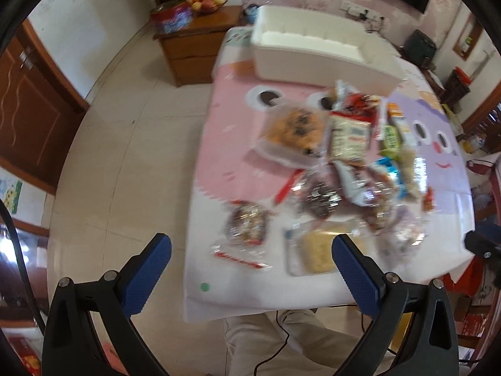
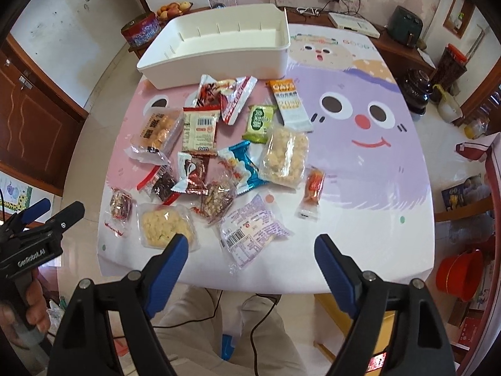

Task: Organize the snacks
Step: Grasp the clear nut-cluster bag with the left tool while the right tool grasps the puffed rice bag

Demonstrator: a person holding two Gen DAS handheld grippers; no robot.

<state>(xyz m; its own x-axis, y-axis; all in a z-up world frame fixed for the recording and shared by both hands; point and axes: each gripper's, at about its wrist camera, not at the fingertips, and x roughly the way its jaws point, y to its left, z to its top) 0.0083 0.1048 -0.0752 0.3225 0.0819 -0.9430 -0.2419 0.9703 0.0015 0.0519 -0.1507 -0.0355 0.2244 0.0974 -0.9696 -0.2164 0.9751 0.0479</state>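
Several wrapped snacks lie in a loose pile on the cartoon-print tablecloth. Behind them stands an empty white bin, also in the blurred left wrist view, where the bin sits at the far end. My right gripper is open above the near table edge, over a white and purple packet; a yellow puffed-rice packet lies by its left finger. My left gripper is open and empty above the table's near left corner, with a dark nut bar and a yellow cracker packet ahead of it. The left gripper shows off the table's left side.
A wooden cabinet with a fruit bowl and a red tin stands behind the table on the left. The person's legs are under the near edge. A red bucket sits on the floor at the right.
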